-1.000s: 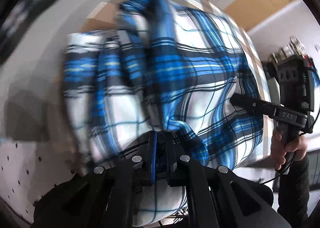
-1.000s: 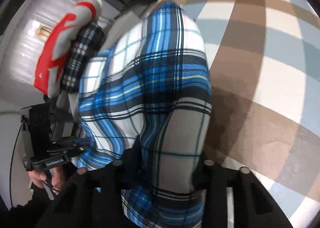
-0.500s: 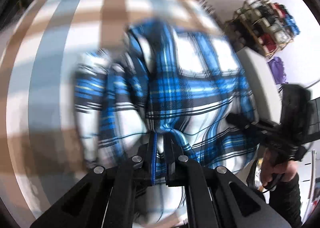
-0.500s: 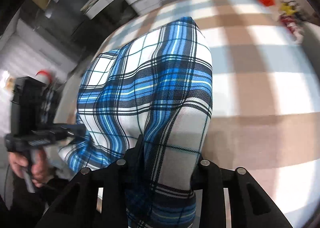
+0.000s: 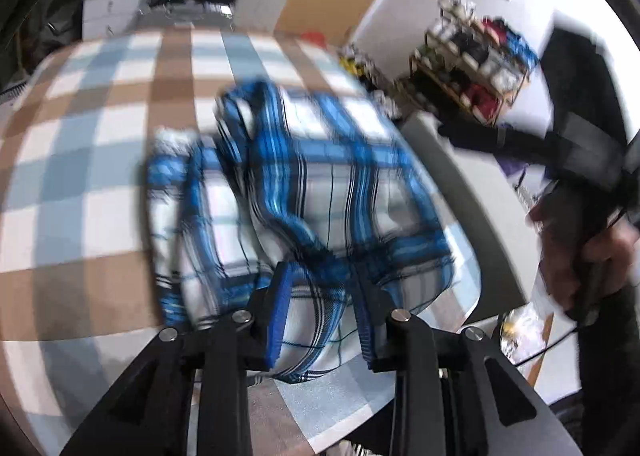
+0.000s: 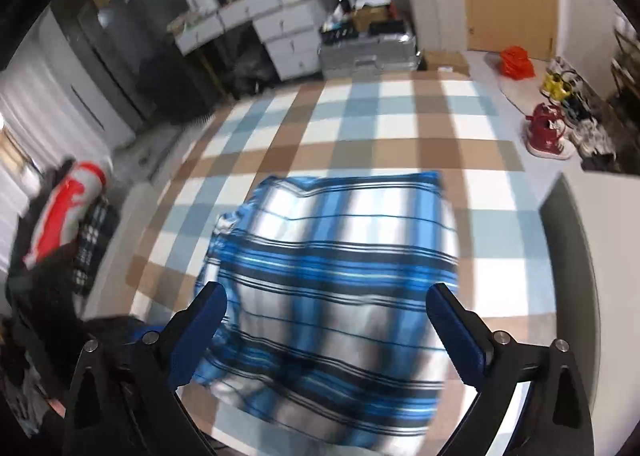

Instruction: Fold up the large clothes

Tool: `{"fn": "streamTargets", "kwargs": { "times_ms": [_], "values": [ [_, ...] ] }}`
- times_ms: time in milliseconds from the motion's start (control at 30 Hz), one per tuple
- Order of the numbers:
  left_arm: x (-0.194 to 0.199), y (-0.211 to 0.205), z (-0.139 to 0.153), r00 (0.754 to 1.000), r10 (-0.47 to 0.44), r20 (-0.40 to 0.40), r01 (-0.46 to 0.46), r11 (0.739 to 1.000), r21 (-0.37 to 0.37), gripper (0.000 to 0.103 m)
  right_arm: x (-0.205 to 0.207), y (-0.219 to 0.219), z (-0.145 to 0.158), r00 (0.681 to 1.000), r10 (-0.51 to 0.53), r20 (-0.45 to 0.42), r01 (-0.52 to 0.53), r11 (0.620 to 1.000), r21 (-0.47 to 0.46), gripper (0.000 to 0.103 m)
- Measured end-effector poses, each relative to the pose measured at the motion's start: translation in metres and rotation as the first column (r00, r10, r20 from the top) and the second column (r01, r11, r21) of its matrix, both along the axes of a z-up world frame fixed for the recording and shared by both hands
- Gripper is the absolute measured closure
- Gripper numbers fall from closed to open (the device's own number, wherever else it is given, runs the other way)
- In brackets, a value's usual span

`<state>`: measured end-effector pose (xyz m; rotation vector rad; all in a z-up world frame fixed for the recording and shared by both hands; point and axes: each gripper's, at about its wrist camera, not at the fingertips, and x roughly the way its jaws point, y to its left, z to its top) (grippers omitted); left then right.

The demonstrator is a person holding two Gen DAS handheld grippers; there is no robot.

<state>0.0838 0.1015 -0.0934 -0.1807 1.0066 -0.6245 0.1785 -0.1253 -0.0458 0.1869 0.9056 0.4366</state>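
Right wrist view: a blue plaid shirt (image 6: 332, 276), folded, is seen lying on the brown, white and pale blue checked table (image 6: 400, 123), near its front edge. The right gripper (image 6: 326, 308) is held above it, its jaws having just been opening to full spread, with nothing gripped. The left gripper (image 5: 318, 296) has been opening as well; its blue pads (image 5: 280, 304) are parted slightly, with shirt cloth seen loose between them. Red shoes (image 6: 546, 131) are seen beyond the table.
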Motion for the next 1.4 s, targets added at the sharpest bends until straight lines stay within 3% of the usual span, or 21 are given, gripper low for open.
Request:
{"fn": "streamTargets", "kwargs": {
  "times_ms": [167,233,267,300,333,367,400,467,567,700,833,933,1033,1133,1200,1267,1333,1400],
  "values": [
    [0.006,-0.01,-0.03,0.998,-0.015,-0.067,0.018,0.999,0.041,0.079,0.044,0.072,-0.01,0.983,0.074,-0.165,-0.087,0.993,-0.076,0.003],
    [0.007,-0.009,-0.035,0.997,-0.017,-0.075,0.021,0.998,0.061,0.083,0.06,0.093,-0.02,0.976,0.052,-0.214,-0.082,0.987,-0.135,0.006],
    [0.008,-0.008,-0.036,0.997,-0.014,-0.077,0.019,0.998,0.067,0.095,0.064,0.1,-0.021,0.975,0.04,-0.22,-0.076,0.984,-0.159,0.017],
    [0.008,-0.005,-0.037,0.997,-0.008,-0.083,0.014,0.997,0.07,0.1,0.073,0.112,-0.026,0.972,0.03,-0.231,-0.079,0.976,-0.205,0.03],
    [0.009,-0.001,-0.037,0.995,-0.008,-0.096,0.013,0.999,0.053,0.1,0.079,0.121,-0.033,0.965,0.02,-0.262,-0.088,0.964,-0.249,0.066],
    [0.008,0.006,-0.037,0.994,0.004,-0.114,-0.002,1.0,0.022,0.101,0.083,0.126,-0.039,0.956,0.012,-0.293,-0.096,0.958,-0.272,0.076],
    [0.003,0.015,-0.036,0.992,0.019,-0.125,-0.019,1.0,0.003,0.102,0.086,0.133,-0.045,0.946,0.019,-0.324,-0.115,0.953,-0.279,0.078],
    [0.0,0.032,-0.038,0.987,0.048,-0.151,-0.054,0.998,-0.04,0.102,0.084,0.139,-0.038,0.959,0.028,-0.284,-0.115,0.948,-0.297,0.093],
    [-0.006,0.051,-0.036,0.984,0.086,-0.156,-0.096,0.994,-0.06,0.103,0.081,0.144,-0.023,0.972,0.03,-0.231,-0.089,0.964,-0.25,0.097],
    [-0.006,0.071,-0.031,0.978,0.145,-0.152,-0.157,0.985,-0.067,0.103,0.078,0.161,-0.021,0.971,0.079,-0.227,-0.115,0.982,-0.152,0.097],
    [0.001,0.09,-0.039,0.957,0.228,-0.18,-0.236,0.972,-0.023,0.103,0.077,0.161,-0.021,0.965,0.136,-0.223,-0.13,0.991,0.042,0.097],
    [0.0,0.101,-0.03,0.953,0.279,-0.12,-0.28,0.96,0.011,0.103,0.057,0.132,-0.004,0.98,0.168,-0.108,-0.155,0.98,0.122,0.096],
    [-0.007,0.106,-0.003,0.966,0.255,-0.051,-0.257,0.966,-0.038,0.103,0.027,0.085,0.008,0.988,0.155,-0.018,-0.149,0.974,0.168,0.095],
    [-0.017,0.09,0.023,0.986,0.169,0.014,-0.166,0.979,-0.115,0.103,-0.002,0.031,0.003,0.995,0.096,0.004,-0.094,0.968,0.233,0.093],
    [-0.02,0.065,0.036,0.997,0.065,0.047,-0.059,0.991,-0.124,0.103,-0.022,-0.003,-0.009,0.999,0.04,0.011,-0.042,0.959,0.28,0.079],
    [-0.019,0.038,0.038,0.998,0.008,0.063,-0.003,0.997,-0.082,0.103,-0.044,-0.035,-0.026,0.998,-0.054,0.029,0.04,0.932,0.359,0.0],
    [-0.009,0.009,0.033,0.997,-0.061,0.051,0.061,0.998,-0.005,0.103,-0.062,-0.059,-0.044,0.986,-0.156,0.067,0.111,0.891,0.441,0.0],
    [0.006,-0.006,0.017,0.998,-0.061,-0.004,0.061,0.993,0.1,0.103,-0.068,-0.069,-0.067,0.985,-0.172,0.028,0.136,0.859,0.494,0.0]
  ]
}}
